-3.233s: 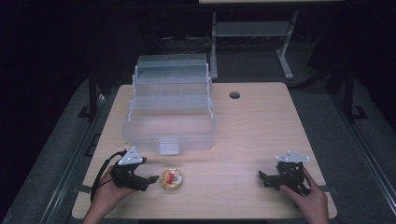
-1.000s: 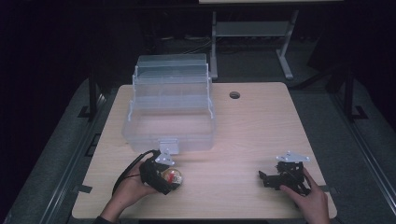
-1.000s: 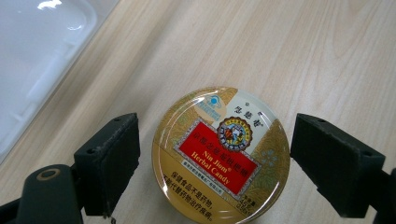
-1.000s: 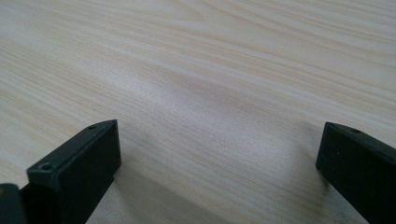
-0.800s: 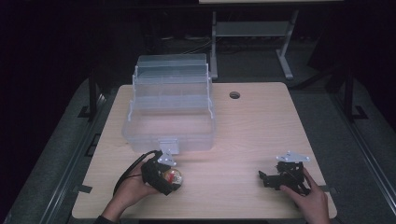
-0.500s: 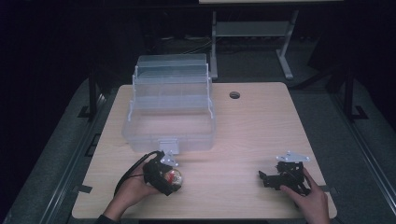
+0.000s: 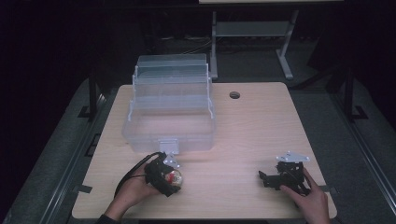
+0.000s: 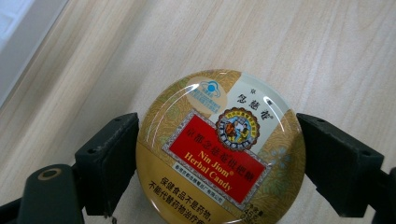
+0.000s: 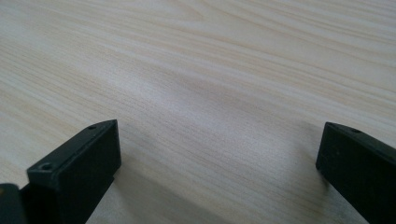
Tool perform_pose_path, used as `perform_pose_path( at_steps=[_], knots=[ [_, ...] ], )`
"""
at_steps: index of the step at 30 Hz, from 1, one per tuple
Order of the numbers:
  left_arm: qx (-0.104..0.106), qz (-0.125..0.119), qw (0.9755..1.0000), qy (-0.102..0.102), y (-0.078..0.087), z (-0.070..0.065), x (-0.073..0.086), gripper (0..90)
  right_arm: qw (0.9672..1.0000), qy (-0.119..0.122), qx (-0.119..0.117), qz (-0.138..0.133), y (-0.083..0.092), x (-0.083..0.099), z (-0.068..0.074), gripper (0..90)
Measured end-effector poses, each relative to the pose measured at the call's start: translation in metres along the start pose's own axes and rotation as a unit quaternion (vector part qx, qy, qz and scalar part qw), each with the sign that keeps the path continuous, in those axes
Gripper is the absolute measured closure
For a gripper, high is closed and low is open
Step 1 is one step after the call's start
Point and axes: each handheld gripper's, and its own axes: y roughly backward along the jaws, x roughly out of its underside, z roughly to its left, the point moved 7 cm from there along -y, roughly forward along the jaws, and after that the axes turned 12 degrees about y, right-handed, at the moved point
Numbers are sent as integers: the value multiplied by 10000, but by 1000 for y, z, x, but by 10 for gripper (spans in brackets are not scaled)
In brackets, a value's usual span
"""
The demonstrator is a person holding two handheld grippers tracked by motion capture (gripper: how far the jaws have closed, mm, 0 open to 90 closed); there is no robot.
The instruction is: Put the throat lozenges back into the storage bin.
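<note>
We are seeing the left gripper (image 7: 169, 179) sitting low over the round candy tin (image 8: 220, 147) at the near left of the table (image 7: 261, 130), with its jaws spread about as wide as the tin and one pad (image 8: 109, 161) standing at each side of the rim. The left pad is touching or just beside the tin's edge; the right pad is also right at the edge, and we cannot tell whether either is pressing. The tin is lying flat on the wood, lid up, squarely between the jaws, just in front of the clear plastic box (image 7: 170, 112). The right gripper (image 7: 275, 178) is resting on the table at the near right, well apart from the tin, its jaws standing wide and holding nothing over bare wood.
</note>
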Motion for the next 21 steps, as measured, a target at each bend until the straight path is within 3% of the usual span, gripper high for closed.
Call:
perform_pose_path(
  at_steps=[21],
  knots=[
    [13,36,10000,19,0,1,1,193,10000,-2,0,0,0,0,0,0]
  ],
)
